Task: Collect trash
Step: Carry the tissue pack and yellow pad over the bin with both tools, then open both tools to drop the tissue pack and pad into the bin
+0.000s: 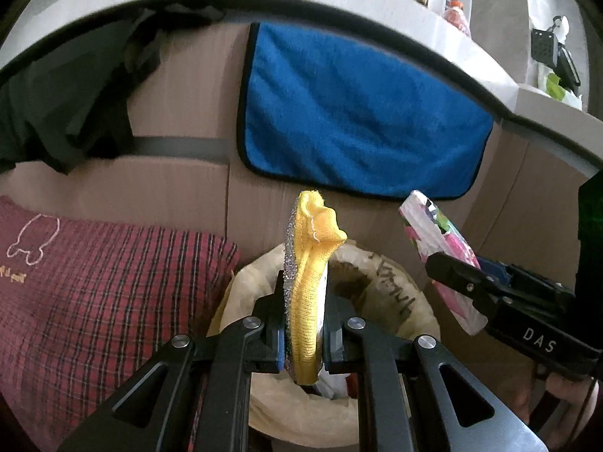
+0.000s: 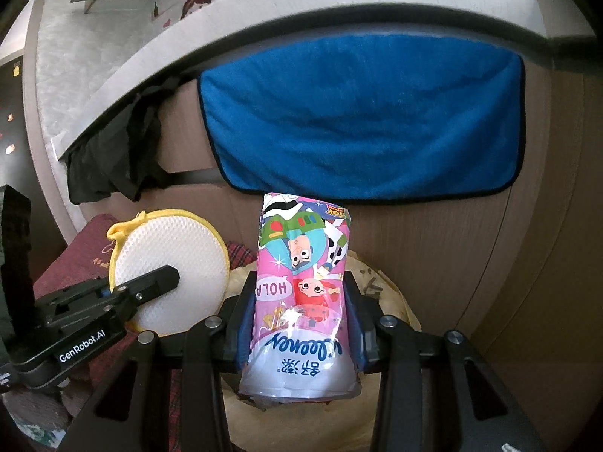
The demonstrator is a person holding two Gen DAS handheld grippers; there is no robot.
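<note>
My left gripper (image 1: 304,309) is shut on a round yellow-edged scrub pad (image 1: 309,263), held on edge above the trash bin (image 1: 414,301) lined with a pale bag. In the right wrist view the same scrub pad (image 2: 169,267) shows its white mesh face, with the left gripper (image 2: 166,277) clamped across it. My right gripper (image 2: 299,312) is shut on a pink cartoon-printed tissue pack (image 2: 301,293), upright over the bin (image 2: 392,301). That tissue pack (image 1: 441,248) and the right gripper (image 1: 452,275) appear at the right of the left wrist view.
A blue towel (image 2: 361,116) hangs on the wooden cabinet front (image 1: 181,105) under a white counter edge (image 1: 339,3). Dark cloth (image 1: 56,105) hangs at the left. A red plaid cushion (image 1: 94,282) lies left of the bin.
</note>
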